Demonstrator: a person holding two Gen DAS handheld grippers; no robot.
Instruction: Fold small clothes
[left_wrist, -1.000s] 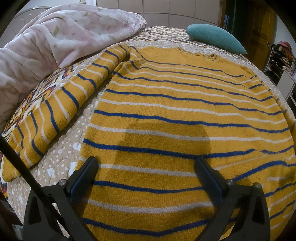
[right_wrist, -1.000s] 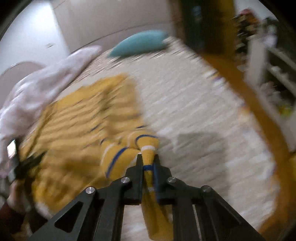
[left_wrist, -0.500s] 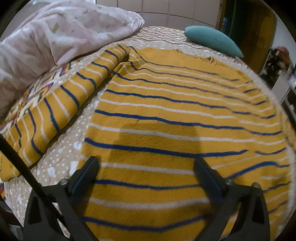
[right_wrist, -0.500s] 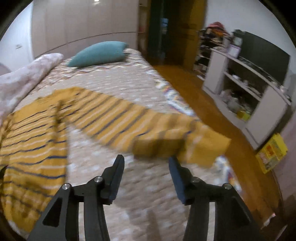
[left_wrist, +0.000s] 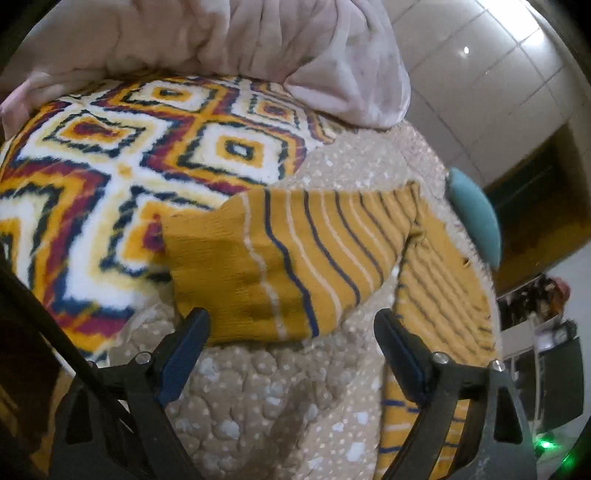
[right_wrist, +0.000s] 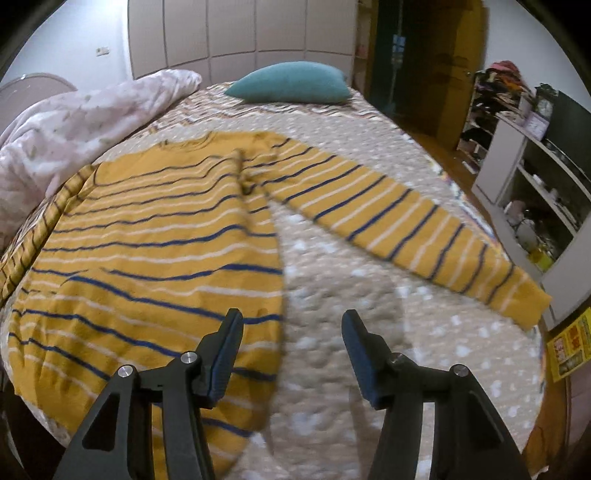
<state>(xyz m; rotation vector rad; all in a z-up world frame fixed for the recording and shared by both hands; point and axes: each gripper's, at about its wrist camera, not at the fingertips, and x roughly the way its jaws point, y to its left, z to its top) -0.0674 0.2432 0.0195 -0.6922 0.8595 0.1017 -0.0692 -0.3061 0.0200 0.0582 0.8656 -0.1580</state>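
Observation:
A mustard sweater with blue and white stripes lies flat on the bed, both sleeves spread out. In the right wrist view its right sleeve stretches to the bed's right edge. My right gripper is open and empty, above the sweater's lower right hem. In the left wrist view the left sleeve lies with its plain cuff just ahead of my left gripper, which is open and empty. The sweater's body shows at the right there.
The bed has a beige dotted cover and a patterned blanket at the left. A pink quilt is heaped at the back left, a teal pillow at the head. Shelves stand to the right.
My right gripper let go of the right sleeve, which now lies spread out, and pulled back near the hem. My left gripper swung left from the sweater's body to the left sleeve cuff.

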